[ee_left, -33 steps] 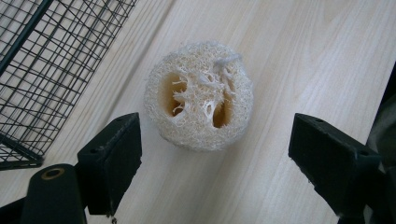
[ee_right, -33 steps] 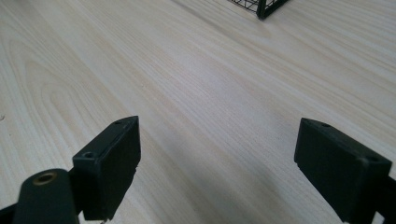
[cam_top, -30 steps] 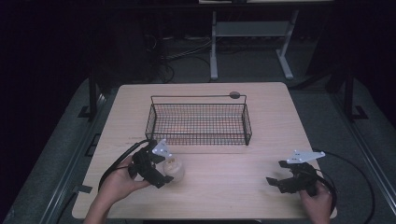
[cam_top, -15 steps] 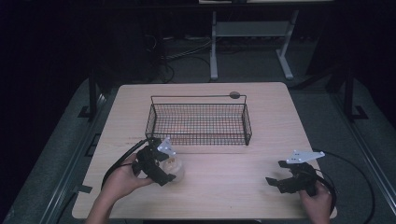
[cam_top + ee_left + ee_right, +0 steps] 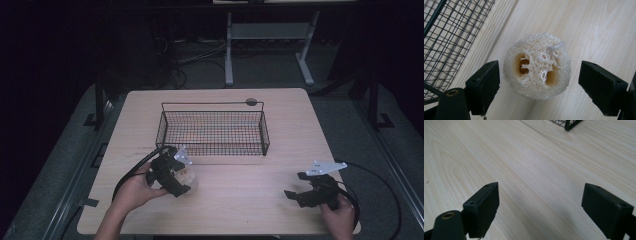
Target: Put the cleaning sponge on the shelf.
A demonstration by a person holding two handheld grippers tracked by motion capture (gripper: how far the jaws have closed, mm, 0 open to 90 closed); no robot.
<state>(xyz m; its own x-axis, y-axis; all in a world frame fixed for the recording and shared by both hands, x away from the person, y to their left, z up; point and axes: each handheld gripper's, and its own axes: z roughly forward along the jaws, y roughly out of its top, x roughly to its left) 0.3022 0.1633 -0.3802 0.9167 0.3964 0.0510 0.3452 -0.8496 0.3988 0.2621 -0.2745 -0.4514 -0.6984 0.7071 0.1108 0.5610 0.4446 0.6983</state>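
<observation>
Loofah slice (image 5: 537, 65) is seen lying flat on the wooden table (image 5: 240, 205), just in front of the wire basket (image 5: 214, 129), near the basket's left front corner. It is a pale, fibrous round with two hollow chambers facing up and a short loop of white string on its top edge.

The step in hand is judged to be the grasp: the left gripper (image 5: 537, 82) is set over the slice with its jaws spread wide, one on each side of it. Nothing is held yet. In the left gripper view a narrow gap is seen between the slice and the jaw at that view's left, and a slightly wider gap on the other side, so the slice sits between the jaws a little off centre.

For the next move, the jaws would need to be closed gently on the round's sides, since the sponge looks soft and springy; then it could be lifted over the basket's front wall.

The right gripper (image 5: 301, 190) is held low over bare table, well off to the right of the basket's right front corner, its jaws wide apart and empty.
</observation>
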